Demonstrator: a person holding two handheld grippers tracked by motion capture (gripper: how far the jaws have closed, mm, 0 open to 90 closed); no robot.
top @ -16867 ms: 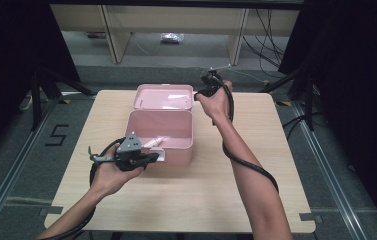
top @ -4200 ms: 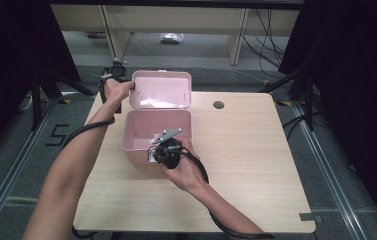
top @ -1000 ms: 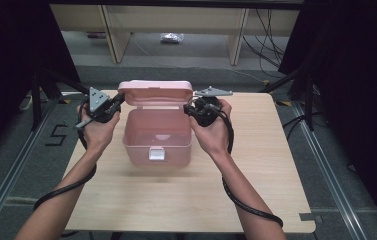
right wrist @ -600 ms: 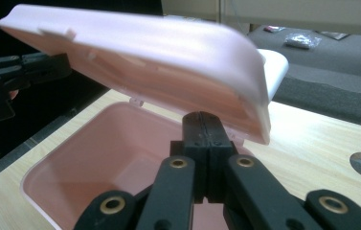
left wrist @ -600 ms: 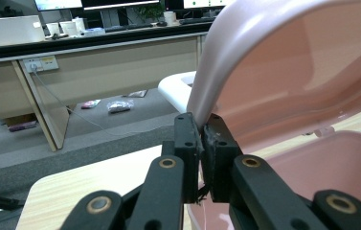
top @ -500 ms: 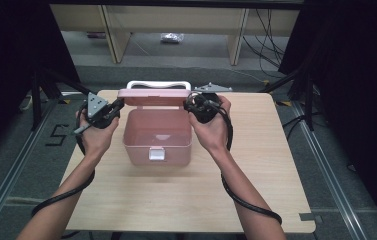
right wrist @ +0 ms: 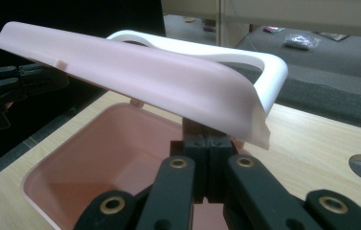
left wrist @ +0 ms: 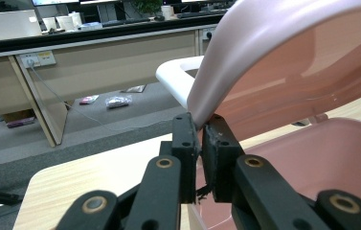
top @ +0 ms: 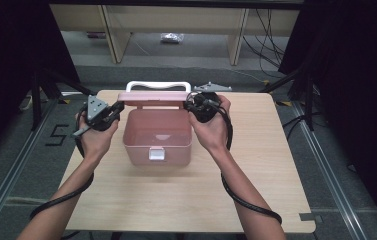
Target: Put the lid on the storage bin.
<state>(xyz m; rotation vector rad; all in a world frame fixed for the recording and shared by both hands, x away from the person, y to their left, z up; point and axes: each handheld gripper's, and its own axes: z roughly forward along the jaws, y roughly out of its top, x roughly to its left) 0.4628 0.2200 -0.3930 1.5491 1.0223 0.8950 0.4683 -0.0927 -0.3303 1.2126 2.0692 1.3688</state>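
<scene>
- I am closing the pink box [top: 158, 140]. It sits in the middle of the surface [top: 176, 210], a bit to the far side.
- Its lid [top: 153, 96] is half way down. It tilts over the open box, with the white handle [top: 158, 85] on the far side.
- My left gripper [left wrist: 199, 127] is at the lid's left corner. The lid's edge sits between its fingers, and they look to be pinching it. They have just been opening a little.
- My right gripper [right wrist: 209, 139] is at the lid's right corner. Its fingers are clenched tight together, right under the lid's edge. I cannot tell if they nip a thin bit of it.
- Next, I think I need to bring both sides down evenly, so the lid lands flat on the box.
- Then the white latch [top: 156, 153] on the near side can be shut.
</scene>
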